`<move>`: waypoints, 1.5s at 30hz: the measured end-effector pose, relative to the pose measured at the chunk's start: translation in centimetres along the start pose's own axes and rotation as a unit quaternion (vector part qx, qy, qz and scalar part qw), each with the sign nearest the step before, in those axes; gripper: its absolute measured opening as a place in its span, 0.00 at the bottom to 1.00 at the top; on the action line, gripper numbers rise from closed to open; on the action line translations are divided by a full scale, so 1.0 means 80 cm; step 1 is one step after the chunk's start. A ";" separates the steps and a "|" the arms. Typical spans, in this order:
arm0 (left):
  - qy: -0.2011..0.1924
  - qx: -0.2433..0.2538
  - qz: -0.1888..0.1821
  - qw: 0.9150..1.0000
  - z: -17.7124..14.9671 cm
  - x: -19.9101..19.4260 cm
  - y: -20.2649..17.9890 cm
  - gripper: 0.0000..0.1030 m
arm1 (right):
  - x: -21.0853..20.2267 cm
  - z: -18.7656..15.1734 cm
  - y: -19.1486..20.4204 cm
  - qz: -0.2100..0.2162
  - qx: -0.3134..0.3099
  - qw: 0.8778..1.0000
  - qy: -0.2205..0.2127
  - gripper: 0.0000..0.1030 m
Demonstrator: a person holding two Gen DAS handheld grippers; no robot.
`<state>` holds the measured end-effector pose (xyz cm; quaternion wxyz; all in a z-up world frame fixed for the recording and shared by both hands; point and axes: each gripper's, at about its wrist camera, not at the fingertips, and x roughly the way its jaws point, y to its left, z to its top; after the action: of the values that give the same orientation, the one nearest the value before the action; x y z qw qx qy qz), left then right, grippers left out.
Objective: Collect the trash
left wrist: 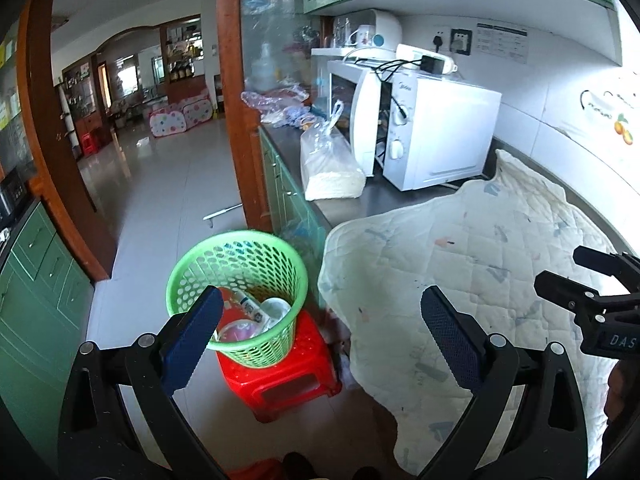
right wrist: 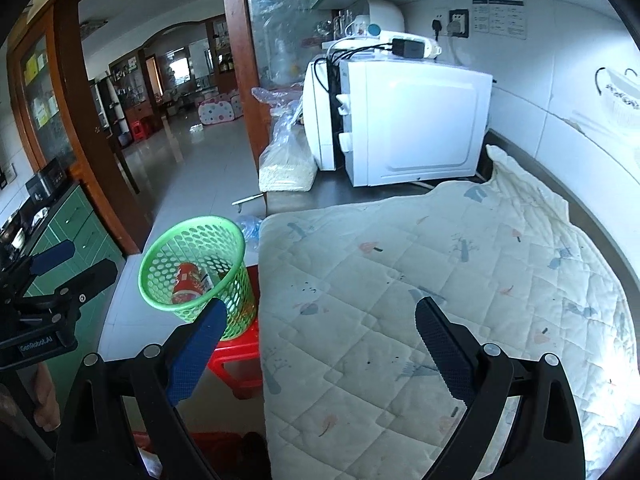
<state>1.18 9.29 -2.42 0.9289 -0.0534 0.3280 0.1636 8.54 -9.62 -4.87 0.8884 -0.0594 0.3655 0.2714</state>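
The green perforated plastic waste basket (left wrist: 240, 292) stands on a low red plastic stool (left wrist: 280, 380) on the floor, just off the front left corner of the surface; raised that way, its rim sits nearer the surface's edge, which probably makes dropping things in easier. Inside lie a red printed paper cup (right wrist: 186, 284) and a few pale plastic containers (left wrist: 276, 312), so the trash seems already gathered. The cream quilted cloth (right wrist: 440, 280) covers most of the surface and hangs over its front edge, and nothing loose shows on it. At the far end of the surface stand a white microwave oven (left wrist: 440, 132) and a clear plastic bag of pale grains (left wrist: 332, 172), likely kitchen goods, not rubbish. The left gripper (left wrist: 320, 344) and the right gripper (right wrist: 320, 344) both hover with fingers spread wide and empty, suggesting the work is finished or another piece is being sought.
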 end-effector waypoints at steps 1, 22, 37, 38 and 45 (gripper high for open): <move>-0.006 0.002 0.001 1.000 0.000 -0.003 -0.002 0.95 | -0.004 0.000 -0.001 -0.003 0.001 1.000 -0.003 0.89; -0.085 -0.006 -0.015 0.996 0.015 -0.043 -0.006 0.95 | -0.058 0.006 -0.022 -0.028 0.012 0.997 -0.069 0.90; -0.104 -0.009 -0.019 0.994 0.014 -0.053 -0.007 0.95 | -0.084 0.006 -0.019 -0.043 0.010 0.991 -0.124 0.91; -0.106 -0.008 -0.019 0.994 0.014 -0.054 -0.007 0.95 | -0.085 0.006 -0.019 -0.045 0.008 0.991 -0.127 0.91; -0.109 -0.007 -0.022 0.994 0.017 -0.054 -0.010 0.95 | -0.092 0.003 -0.014 -0.050 0.004 0.988 -0.143 0.92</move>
<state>-0.89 7.63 1.33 0.9620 -0.0489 0.2225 0.1506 5.02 -13.73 0.21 0.9443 -0.0345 0.2325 0.2305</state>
